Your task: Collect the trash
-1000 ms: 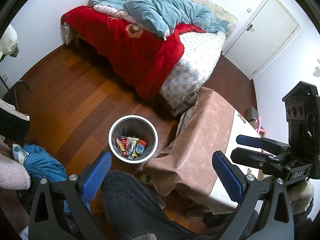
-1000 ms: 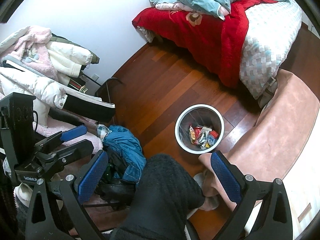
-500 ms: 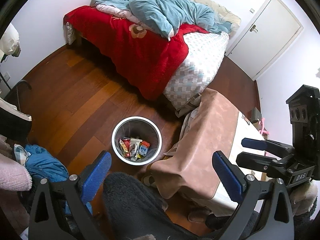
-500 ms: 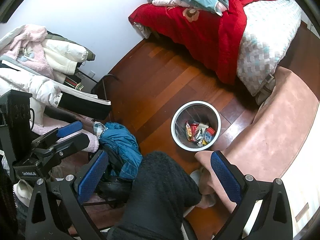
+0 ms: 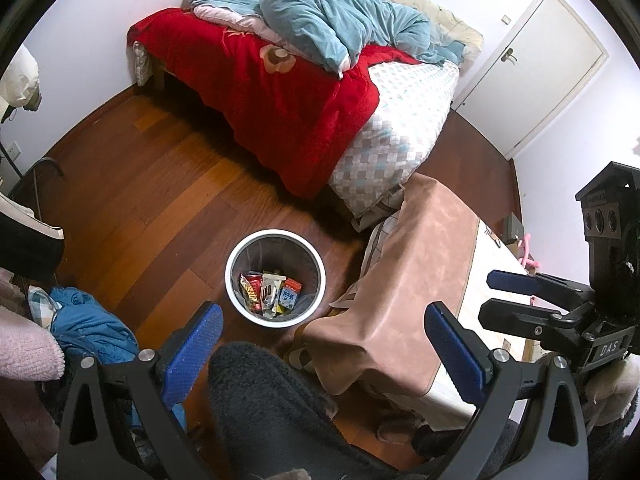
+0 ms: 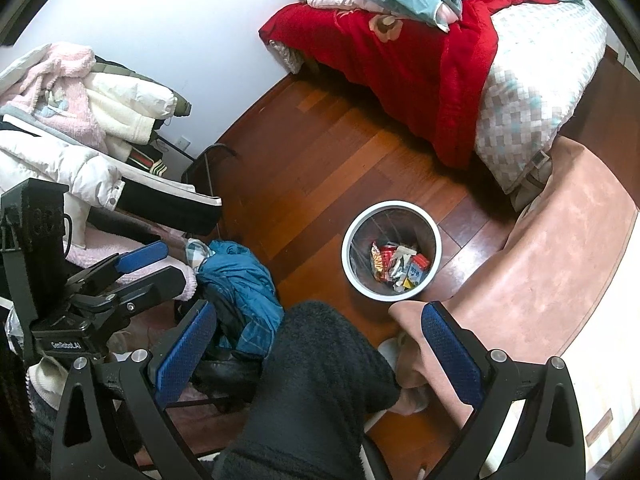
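Observation:
A round white-rimmed trash bin (image 5: 316,254) stands on the wooden floor, with several snack wrappers (image 5: 269,291) lying in its bottom. It also shows in the right wrist view (image 6: 434,236), wrappers (image 6: 400,266) inside. My left gripper (image 5: 326,346) is open and empty, held high above the floor, near the bin. My right gripper (image 6: 320,344) is open and empty, also high above the floor. Each gripper shows in the other's view: the right one at the right edge (image 5: 516,294), the left one at the left edge (image 6: 140,270).
A bed with a red blanket (image 5: 280,88) fills the back. A table under a brown cloth (image 5: 412,280) stands right of the bin. A blue garment (image 6: 240,284) and piled coats (image 6: 80,120) lie left. A dark-trousered leg (image 6: 320,380) is below the grippers. A white door (image 5: 532,76) is at back right.
Both views have drifted slightly; the bin and bed sit a little further right in the left wrist view. Both grippers stay open and empty.

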Demonstrator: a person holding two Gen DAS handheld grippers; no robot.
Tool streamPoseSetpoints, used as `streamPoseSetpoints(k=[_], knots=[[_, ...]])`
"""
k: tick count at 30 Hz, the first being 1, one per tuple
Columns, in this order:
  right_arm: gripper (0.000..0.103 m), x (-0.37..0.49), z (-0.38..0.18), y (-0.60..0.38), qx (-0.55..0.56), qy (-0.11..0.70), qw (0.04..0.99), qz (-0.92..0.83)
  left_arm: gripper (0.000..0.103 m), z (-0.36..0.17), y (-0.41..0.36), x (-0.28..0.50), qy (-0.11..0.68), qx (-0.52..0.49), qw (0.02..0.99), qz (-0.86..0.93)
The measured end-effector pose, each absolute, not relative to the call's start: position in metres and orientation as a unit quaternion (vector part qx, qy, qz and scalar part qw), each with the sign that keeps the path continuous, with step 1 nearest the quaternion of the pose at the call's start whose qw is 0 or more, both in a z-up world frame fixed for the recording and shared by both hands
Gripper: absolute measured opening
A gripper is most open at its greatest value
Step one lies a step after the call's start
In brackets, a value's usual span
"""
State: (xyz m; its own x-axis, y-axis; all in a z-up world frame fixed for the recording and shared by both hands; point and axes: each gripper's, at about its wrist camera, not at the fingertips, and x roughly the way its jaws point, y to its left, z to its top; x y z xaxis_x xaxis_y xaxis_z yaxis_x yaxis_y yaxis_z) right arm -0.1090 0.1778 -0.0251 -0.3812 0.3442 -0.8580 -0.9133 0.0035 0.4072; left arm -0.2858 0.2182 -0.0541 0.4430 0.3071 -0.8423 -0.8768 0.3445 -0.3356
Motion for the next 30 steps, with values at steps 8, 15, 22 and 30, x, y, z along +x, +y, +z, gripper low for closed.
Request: streamPoseSetpoints(k=[8,15,22,30], knots=[[0.103,-0.1085,-0.0252,0.1771,-0.277,0.519,0.479,0.651,0.103,-0.0541,0.2199,-0.2877,0.346,-0.413,0.743,0.397],[0.103,-0.1113,-0.0271,0.1780,-0.279,0.519,0.480,0.650,0.103,-0.0544,0.2182,-0.2899,0.344,-0.415,0.742,0.399],[0.103,-0.1127,-0.0291,0.1776,-0.280,0.518,0.479,0.651,0.103,-0.0549,0.2161,-0.2919,0.343,-0.414,0.742,0.401],[0.103,-0.1128,-0.0295,0.1785,-0.282,0.518,0.479,0.650,0.103,-0.0544,0.2165,-0.2934,0.340,-0.414,0.744,0.399]])
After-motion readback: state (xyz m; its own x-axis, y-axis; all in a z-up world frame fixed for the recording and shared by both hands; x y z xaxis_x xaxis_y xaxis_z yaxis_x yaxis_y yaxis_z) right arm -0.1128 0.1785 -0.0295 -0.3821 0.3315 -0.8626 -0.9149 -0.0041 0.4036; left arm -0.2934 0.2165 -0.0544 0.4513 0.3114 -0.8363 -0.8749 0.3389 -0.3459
